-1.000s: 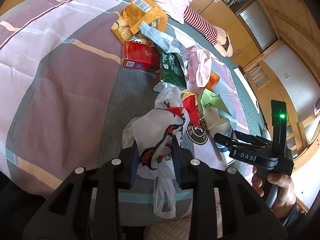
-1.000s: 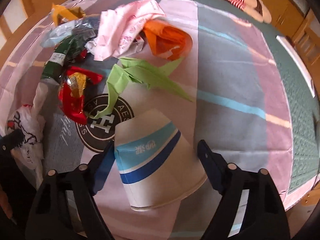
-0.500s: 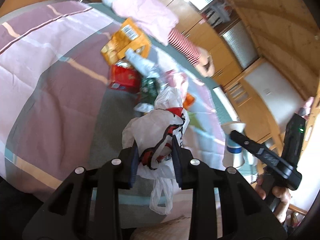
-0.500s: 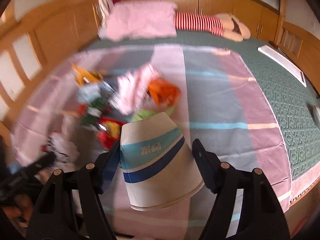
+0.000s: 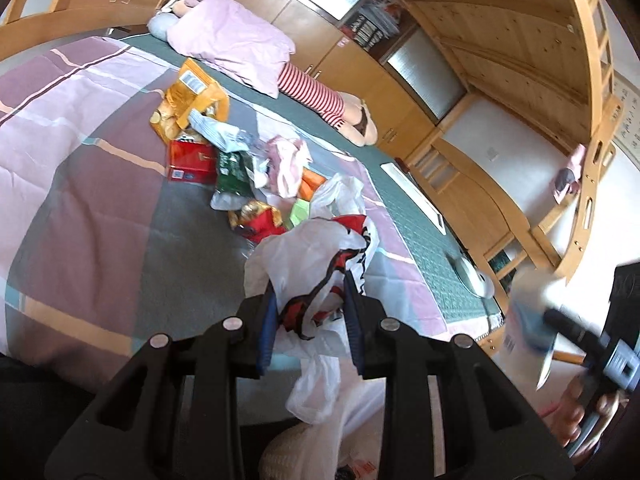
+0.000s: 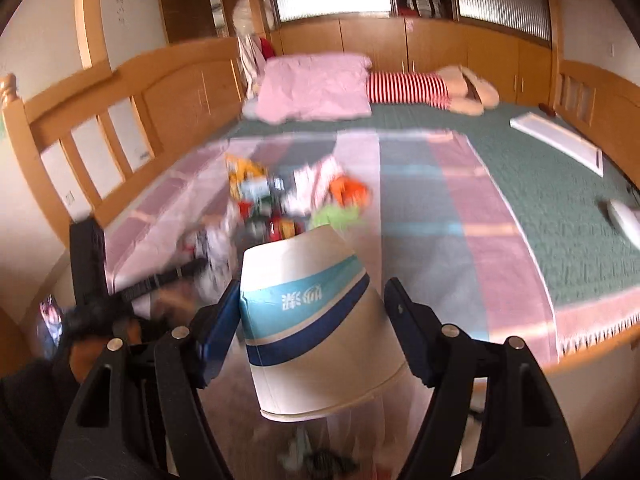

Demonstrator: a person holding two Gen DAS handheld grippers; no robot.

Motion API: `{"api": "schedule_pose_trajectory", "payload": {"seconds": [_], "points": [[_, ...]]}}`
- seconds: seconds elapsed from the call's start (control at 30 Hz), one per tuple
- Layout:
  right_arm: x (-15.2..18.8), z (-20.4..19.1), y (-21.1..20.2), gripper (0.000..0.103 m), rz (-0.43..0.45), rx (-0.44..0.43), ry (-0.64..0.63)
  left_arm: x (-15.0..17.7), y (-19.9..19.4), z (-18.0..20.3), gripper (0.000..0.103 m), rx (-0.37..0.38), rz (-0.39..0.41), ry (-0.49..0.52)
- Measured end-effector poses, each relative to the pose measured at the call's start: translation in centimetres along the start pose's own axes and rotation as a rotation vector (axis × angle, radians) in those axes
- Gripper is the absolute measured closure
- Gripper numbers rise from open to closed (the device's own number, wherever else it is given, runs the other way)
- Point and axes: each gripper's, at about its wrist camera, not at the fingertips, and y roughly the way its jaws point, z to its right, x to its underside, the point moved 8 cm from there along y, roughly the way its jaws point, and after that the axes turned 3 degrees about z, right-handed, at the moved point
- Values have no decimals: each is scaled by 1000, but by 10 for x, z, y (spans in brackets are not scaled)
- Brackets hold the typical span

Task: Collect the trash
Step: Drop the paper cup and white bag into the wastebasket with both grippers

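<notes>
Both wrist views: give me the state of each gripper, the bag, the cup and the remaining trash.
left gripper: shut on the plastic bag.
plastic bag: crumpled, pinched, lifted off the bed.
right gripper: shut on the paper cup.
paper cup: held upside down, rim downward, off the bed.
wrappers: scattered on the bedspread, uncollected.

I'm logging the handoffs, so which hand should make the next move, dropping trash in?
Right, probably. Its gripper holds the paper cup above the floor beside the bed, while the left gripper is only gripping the plastic bag.

Bright daylight, fisheye warp, motion blur
</notes>
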Motion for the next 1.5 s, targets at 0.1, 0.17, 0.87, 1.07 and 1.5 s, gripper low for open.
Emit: {"api": "schedule_pose_trajectory", "payload": {"seconds": [0.1,0.17,0.87,1.07,1.5], "points": [[46,6,10,31,-109,37,11,7,-3,7,73,4,-8,23],[74,9,19,30,-198,72,-15,11,-4,10,73,7,-12,40],[19,95,-66,16,251,202,375,35,-47,140,73,371,-122,128],[18,113,-80,14,272,232,414,109,-21,172,73,417,-352,205],[29,101,-64,14,232,184,427,138,-18,174,11,311,-413,347]]}}
